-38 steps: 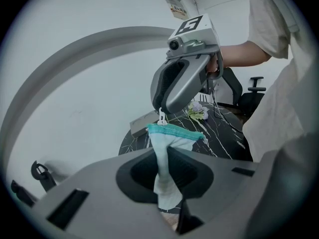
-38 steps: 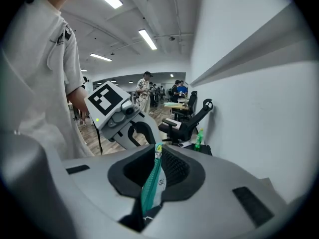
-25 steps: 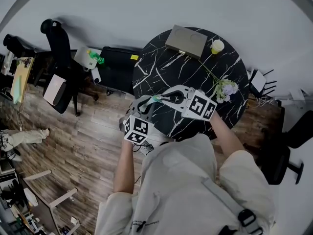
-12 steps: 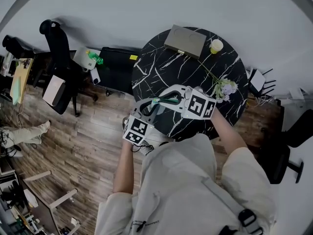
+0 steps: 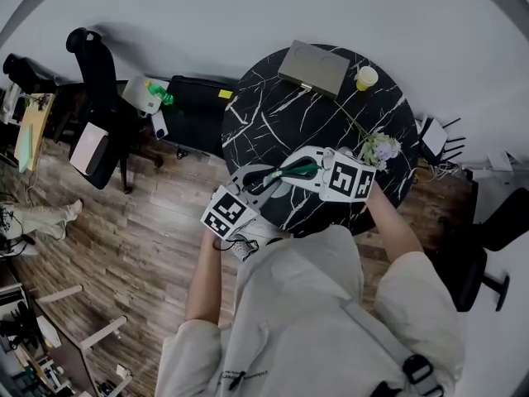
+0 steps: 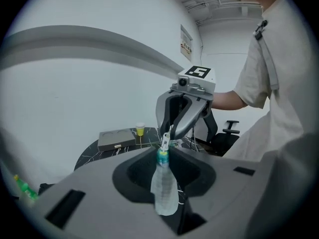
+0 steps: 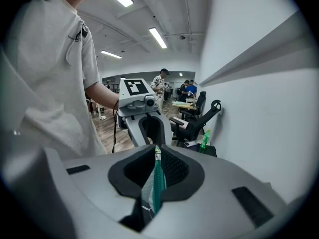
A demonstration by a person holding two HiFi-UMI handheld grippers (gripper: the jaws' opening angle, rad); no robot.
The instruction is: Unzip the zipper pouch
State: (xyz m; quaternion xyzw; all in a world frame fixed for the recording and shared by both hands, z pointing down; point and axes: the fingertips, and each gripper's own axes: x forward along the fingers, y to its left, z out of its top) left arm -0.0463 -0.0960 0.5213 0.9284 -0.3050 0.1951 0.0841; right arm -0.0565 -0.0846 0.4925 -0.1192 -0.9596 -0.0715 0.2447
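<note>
Clear pouch (image 7: 155, 185) clamped in right gripper (image 7: 156, 152)

I stand at a round black table (image 5: 264, 121) with white veining, set close against a plain pale wall (image 5: 248, 15). The floor (image 5: 149, 246) is wood plank. On my left are a black office chair (image 5: 99, 73) and a pale wooden desk (image 5: 33, 129). On my right, a second black chair (image 5: 483, 259). Strip lights (image 7: 158, 38) run along the ceiling of an open office.
</note>
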